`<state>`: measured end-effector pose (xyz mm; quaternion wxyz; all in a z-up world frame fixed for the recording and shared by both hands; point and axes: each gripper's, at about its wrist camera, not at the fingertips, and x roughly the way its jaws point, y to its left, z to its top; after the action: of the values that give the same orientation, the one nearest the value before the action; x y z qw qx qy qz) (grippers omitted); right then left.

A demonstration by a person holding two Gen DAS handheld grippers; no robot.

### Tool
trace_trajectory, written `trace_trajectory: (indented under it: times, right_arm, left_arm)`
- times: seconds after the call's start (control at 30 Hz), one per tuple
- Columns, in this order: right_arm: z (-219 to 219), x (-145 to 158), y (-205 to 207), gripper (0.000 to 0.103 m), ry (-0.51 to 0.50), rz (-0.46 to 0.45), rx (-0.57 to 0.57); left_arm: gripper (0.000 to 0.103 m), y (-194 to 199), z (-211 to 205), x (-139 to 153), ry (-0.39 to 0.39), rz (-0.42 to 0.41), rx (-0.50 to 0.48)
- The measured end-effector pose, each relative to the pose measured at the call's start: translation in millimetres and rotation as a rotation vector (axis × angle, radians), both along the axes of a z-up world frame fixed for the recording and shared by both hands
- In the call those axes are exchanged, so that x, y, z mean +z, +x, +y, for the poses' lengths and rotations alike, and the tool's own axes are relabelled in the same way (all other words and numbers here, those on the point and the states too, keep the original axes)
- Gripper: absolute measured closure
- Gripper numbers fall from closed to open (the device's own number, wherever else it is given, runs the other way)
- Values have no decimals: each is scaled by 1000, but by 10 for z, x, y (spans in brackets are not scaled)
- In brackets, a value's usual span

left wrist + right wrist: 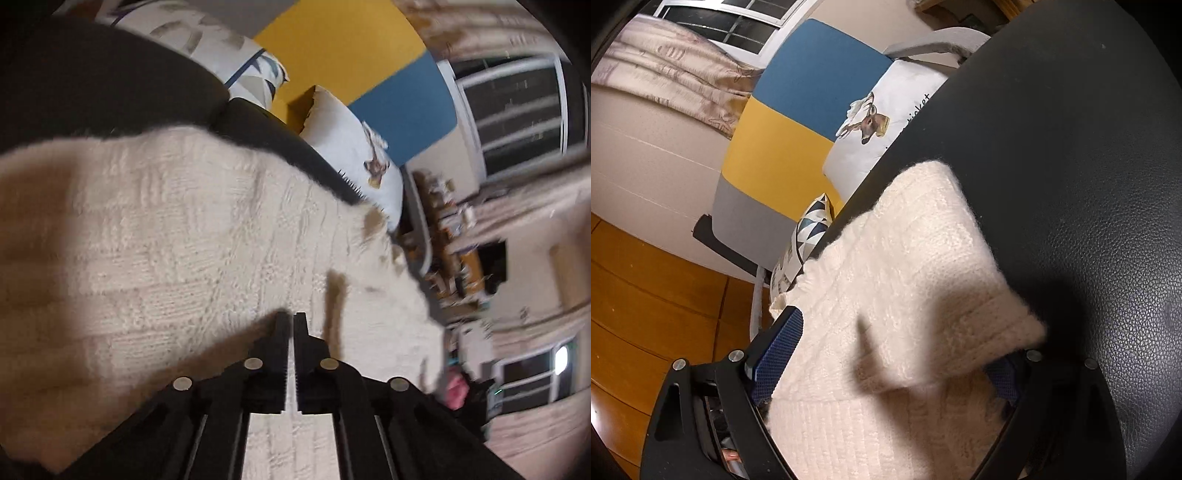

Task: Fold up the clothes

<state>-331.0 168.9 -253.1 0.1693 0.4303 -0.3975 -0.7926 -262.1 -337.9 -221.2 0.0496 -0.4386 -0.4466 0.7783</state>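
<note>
A cream knit sweater (184, 221) lies spread on a black leather surface (92, 74). My left gripper (291, 317) hovers low over it, its black fingers only a narrow slit apart, and nothing shows between them. In the right wrist view a folded part of the sweater (916, 240) lies across the rest of it on the black leather (1071, 147). My right gripper (897, 339) stands wide open around the near part of the sweater. Its left blue pad (779, 354) sits beside the knit edge. The fold partly hides the right pad (1004, 376).
A deer-print cushion (871, 122) and a triangle-patterned pillow (812, 221) lean at the far edge of the leather surface, against a blue, yellow and grey panel (798, 110). Wooden floor (646, 295) lies to the left. A cluttered shelf (450, 240) and a window (513, 110) lie beyond.
</note>
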Motion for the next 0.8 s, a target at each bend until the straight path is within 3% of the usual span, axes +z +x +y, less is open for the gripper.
trace_trajectory:
  times: [0.07,0.33,0.43,0.47,0.5,0.63,0.8]
  right_arm:
    - [17,-15,-3,11,-12,-5,6]
    - [-5,-17,-8,11,-2,-10,4]
    - [-25,-11,-22,11,15,-7,14]
    - [-40,-1,-24,11,30,-5,21]
    - [-55,9,-27,11,45,-2,28]
    - [-100,107,-11,11,108,30,42]
    - [-152,62,-60,11,86,20,66]
  left_arm:
    - [83,-23,-22,18,51,20,8]
    - [81,-376,230,-7,92,15,-136]
    - [83,-468,390,33,13,6,-169]
    - [96,-463,428,85,-22,31,-176]
    - [100,-447,466,149,-59,58,-179]
    - [101,-171,484,528,-120,177,-111]
    - [101,-176,427,308,-214,58,-92]
